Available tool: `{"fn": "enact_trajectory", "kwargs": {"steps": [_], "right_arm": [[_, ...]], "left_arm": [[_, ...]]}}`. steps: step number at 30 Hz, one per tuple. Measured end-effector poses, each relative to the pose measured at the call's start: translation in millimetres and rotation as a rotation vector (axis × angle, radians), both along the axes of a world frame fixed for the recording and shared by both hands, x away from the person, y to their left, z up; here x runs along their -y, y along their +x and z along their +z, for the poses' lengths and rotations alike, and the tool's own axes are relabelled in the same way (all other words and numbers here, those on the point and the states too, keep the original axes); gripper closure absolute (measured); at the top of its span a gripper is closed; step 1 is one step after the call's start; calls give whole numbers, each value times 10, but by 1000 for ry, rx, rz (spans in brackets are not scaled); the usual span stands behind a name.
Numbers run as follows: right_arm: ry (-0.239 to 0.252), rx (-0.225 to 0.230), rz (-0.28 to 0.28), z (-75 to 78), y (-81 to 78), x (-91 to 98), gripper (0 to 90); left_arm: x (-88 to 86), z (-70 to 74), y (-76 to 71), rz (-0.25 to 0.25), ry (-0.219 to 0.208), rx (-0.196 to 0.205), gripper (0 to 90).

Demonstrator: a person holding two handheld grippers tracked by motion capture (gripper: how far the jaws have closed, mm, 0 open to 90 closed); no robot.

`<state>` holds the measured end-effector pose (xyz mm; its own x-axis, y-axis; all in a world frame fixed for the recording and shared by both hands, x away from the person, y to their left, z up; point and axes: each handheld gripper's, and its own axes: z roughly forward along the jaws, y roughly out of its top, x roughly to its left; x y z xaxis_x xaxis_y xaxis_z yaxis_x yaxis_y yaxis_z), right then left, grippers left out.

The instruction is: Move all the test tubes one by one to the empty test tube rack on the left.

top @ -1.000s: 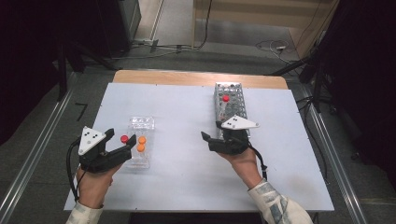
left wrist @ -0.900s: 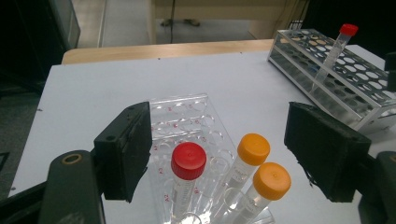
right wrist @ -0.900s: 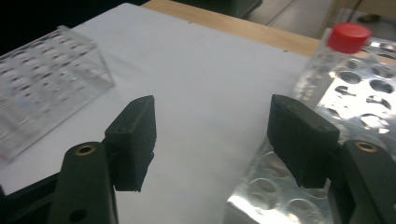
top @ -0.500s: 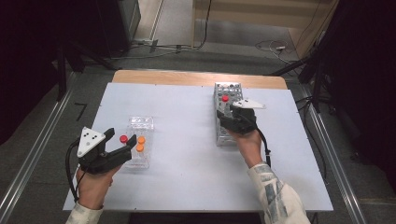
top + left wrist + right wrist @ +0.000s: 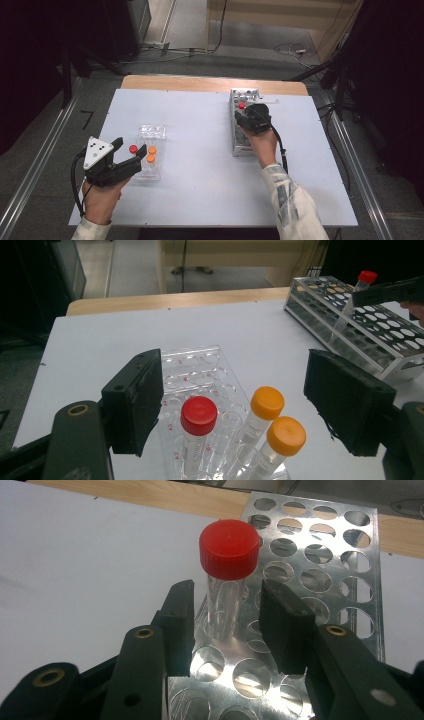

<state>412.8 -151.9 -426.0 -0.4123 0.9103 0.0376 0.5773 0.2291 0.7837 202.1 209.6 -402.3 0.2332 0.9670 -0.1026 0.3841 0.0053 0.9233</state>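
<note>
Right gripper (image 5: 227,617) jaws just been closing around red-capped tube (image 5: 227,575) standing in metal rack (image 5: 320,550), small gaps either side, not clamped. Left gripper (image 5: 235,405) wide apart, nothing gripped, over clear rack (image 5: 200,370).

A clear plastic tube with a red screw cap (image 5: 229,547) stands upright in the metal rack (image 5: 345,587), seated in a hole near the rack's left edge, its cap well above the perforated top plate. The tube looks empty, its wall catching the shine of the plate. The rack, a bright metal block with rows of round holes, lies lengthwise toward the far side of the table; in the high view the tube (image 5: 242,106) sits near the rack's (image 5: 241,145) far end.
</note>
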Motion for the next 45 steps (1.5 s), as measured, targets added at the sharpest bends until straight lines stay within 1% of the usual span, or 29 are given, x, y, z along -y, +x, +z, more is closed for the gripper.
{"fn": "enact_trajectory", "kwargs": {"steps": [1, 5, 8, 10, 13, 16, 19, 24, 27, 31, 35, 38, 41, 45], "right_arm": [[-9, -2, -1, -1, 14, -6, 577], [-19, -15, -4, -7, 52, -39, 609], [-40, -28, -1, -14, 71, -75, 656], [-54, -29, -4, -15, 81, -93, 699], [-60, -27, -1, -10, 82, -104, 713], [-55, -14, 3, 19, 70, -95, 713], [-47, 4, 1, 84, 52, -79, 713], [-34, 42, 6, 240, -3, -41, 714], [-34, 76, 10, 341, -49, -11, 715], [-11, 113, 17, 482, -119, 48, 716], [1, 133, 47, 599, -223, 84, 716], [2, 136, 86, 641, -322, 78, 716], [8, 131, 134, 644, -440, 44, 715], [12, 121, 210, 609, -598, -28, 716]], "left_arm": [[2, -1, 1, -1, 1, 0, 244], [6, -3, 1, 0, 3, 2, 246], [6, -4, 0, -1, 4, 2, 248], [7, -6, -2, -4, 6, 0, 248], [10, -6, -5, -4, 8, 2, 248], [10, -8, -4, -5, 8, 3, 248], [11, -6, -7, -2, 6, 5, 248], [16, 3, -16, -5, 7, 7, 248], [20, 11, -23, -5, 6, 10, 248], [20, 26, -33, -6, 3, 16, 248], [26, 43, -43, -7, 0, 24, 247], [38, 62, -55, -10, -2, 29, 247], [60, 79, -68, -17, -7, 37, 247], [96, 97, -80, -30, -7, 41, 247]]}}
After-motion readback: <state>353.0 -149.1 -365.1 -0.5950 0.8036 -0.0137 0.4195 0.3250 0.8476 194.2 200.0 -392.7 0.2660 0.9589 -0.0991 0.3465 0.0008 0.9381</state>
